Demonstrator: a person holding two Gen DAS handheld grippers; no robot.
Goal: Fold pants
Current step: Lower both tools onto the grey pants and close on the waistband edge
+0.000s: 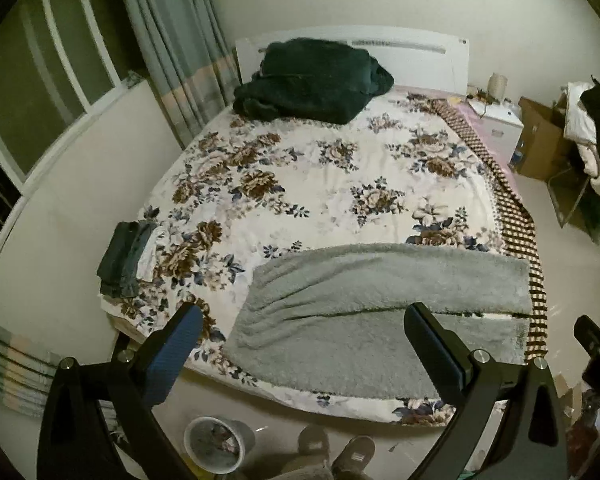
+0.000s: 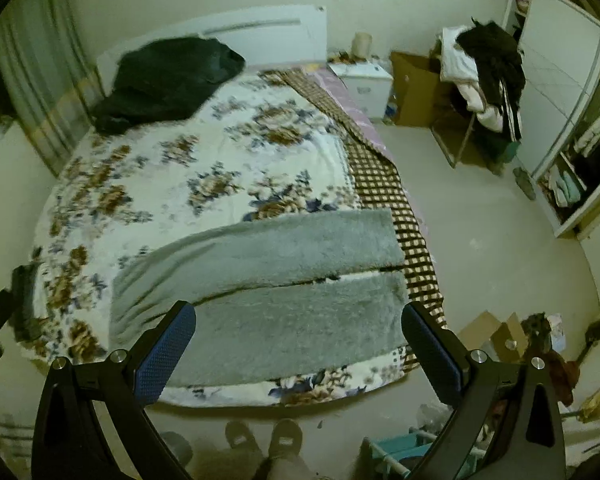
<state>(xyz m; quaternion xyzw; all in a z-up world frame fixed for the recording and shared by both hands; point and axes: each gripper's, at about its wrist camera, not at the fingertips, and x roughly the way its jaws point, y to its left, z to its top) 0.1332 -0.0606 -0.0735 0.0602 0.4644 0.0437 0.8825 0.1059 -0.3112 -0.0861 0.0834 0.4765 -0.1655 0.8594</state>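
Left hand-held gripper (image 1: 302, 338): released, nothing held, lower frame.
Pants (image 1: 380, 312): grey fleece, laid flat across the bed (image 1: 300, 184) foot, lower centre; judged soft, light, limp; best pinched at waistband and cuff corners.
Right hand-held gripper (image 2: 298, 334): released, nothing held, lower frame.

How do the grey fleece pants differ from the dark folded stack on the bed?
The grey fleece pants are spread flat along the bed's foot edge, both legs laid out side by side; the dark folded stack is compact, near the bed's left edge. The pants are pale and fluffy and cover far more of the bedspread; the stack is dark, smooth and small. Both rest on the floral bedspread, and neither gripper touches them.
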